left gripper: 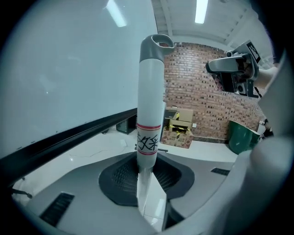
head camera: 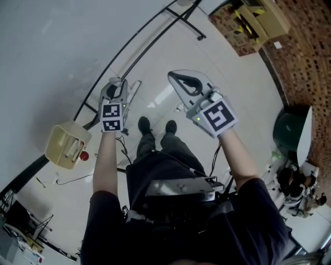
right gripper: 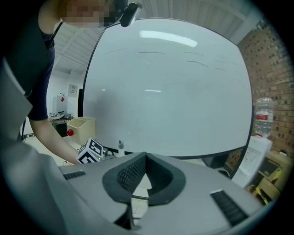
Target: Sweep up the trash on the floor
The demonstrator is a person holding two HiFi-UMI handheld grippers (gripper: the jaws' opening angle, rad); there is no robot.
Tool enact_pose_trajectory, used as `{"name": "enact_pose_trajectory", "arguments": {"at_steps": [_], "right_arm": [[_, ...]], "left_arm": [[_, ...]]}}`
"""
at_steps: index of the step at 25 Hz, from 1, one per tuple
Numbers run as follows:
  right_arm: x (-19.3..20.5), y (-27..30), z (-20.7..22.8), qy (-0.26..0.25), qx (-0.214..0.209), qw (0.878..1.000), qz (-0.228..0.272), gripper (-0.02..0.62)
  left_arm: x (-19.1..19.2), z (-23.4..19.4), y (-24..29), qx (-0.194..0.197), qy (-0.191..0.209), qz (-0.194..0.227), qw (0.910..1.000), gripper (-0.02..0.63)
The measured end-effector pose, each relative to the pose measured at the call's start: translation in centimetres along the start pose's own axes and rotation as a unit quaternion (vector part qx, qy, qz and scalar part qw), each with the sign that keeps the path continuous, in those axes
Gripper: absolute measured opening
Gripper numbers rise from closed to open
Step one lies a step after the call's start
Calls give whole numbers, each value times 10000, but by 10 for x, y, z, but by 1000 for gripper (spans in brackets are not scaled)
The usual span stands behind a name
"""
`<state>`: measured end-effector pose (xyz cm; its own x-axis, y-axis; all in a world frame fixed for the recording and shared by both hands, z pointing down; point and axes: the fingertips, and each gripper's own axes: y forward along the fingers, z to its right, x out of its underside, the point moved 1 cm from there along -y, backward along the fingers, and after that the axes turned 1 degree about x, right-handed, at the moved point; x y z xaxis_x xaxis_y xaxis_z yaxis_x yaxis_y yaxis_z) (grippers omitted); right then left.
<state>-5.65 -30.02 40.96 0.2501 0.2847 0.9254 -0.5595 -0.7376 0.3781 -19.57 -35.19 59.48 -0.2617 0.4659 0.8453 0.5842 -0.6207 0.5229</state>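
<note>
Now your left gripper (head camera: 117, 85) clamps upright white pole with grey looped cap (left gripper: 150, 105); your right gripper (head camera: 181, 82) clenched, empty.

L tongs (head camera: 115, 85) clamped on white handle (left gripper: 150, 92), R tongs (head camera: 181, 80) shut & empty, L forearm (head camera: 105, 160), R forearm (head camera: 240, 155) stretched fwd

Light: bright, even; ceiling tubes (left gripper: 200, 11) mirrored on whiteboard (right gripper: 170, 92). Fisheye bending; gripper views dark-cornered; focus sharp.

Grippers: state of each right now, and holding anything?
Left gripper: closed on the white handle.
Right gripper: closed, nothing between its jaws.
</note>
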Motion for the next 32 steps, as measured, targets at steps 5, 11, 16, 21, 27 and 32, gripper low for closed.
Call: {"name": "enact_pose_trajectory", "arguments": {"at_steps": [5,11,16,21,27,32], "right_arm": [[4,-45,21,48,381,9992,-83,17],[13,-115,49,171,826,9964,-84,17],[17,-179,83,412,1173,9921,175,17],[17,-227,105,538,1137,9910,466,37],[15,-264,127,499,1068,9904,723,127],[10,-280,149,529,1083,9886,906,219]], "left_arm": [[-31,43,9,480,373,7,9981,86],[-93,117,20,1262,877,171,9880,84],[-142,191,31,1826,1347,241,9736,83],[-171,273,46,2336,1997,252,9513,83],[-191,367,74,2749,2646,217,9241,83],[-198,424,91,2948,2931,167,9093,83]]}}
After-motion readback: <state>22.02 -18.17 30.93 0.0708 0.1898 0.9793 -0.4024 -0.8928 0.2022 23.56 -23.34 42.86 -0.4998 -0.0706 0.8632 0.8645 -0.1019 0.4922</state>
